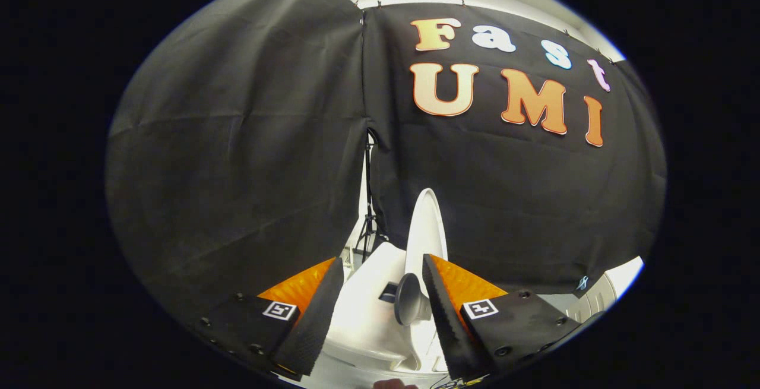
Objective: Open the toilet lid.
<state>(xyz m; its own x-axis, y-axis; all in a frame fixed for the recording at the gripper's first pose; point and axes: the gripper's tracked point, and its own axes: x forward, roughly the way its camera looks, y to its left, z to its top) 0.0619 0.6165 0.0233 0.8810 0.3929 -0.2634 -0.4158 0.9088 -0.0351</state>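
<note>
The black cloth wall (249, 139) of the booth stands behind everything, hung in 2 panels that meet at a seam, with a dark tripod stand (369, 223) showing through the gap at the seam's foot. At about 4 o'clock from the fingers, low against the cloth, sits a pale ribbed object (599, 297) too close to the rim to name.

Below the cloth is the white toilet (368, 318), seen from above and close, its body spreading between and under the 2 fingers. The toilet lid (426, 228) rises from it as a thin white blade seen edge-on, its long axis running from 6 to 12 o'clock, so it reads as standing near upright, not lying flat on the seat. By that look the lifting is largely done, and what is left is probably to lean the lid back to its rest and let go.

A dark round knob (409, 299) sits at the lid's foot, just inside the right finger; what it belongs to is unclear.

The hand-held gripper (383, 312) has its fingers spread apart with a clear gap and nothing pinched between them. The lid lies just ahead at about 1 o'clock from the gap's middle, closer to the right finger, whose inner face lies at or against the lid's lower edge; contact cannot be confirmed. The left finger is well apart from it. Any further push would go sideways against the lid's broad face, across its long axis.
</note>
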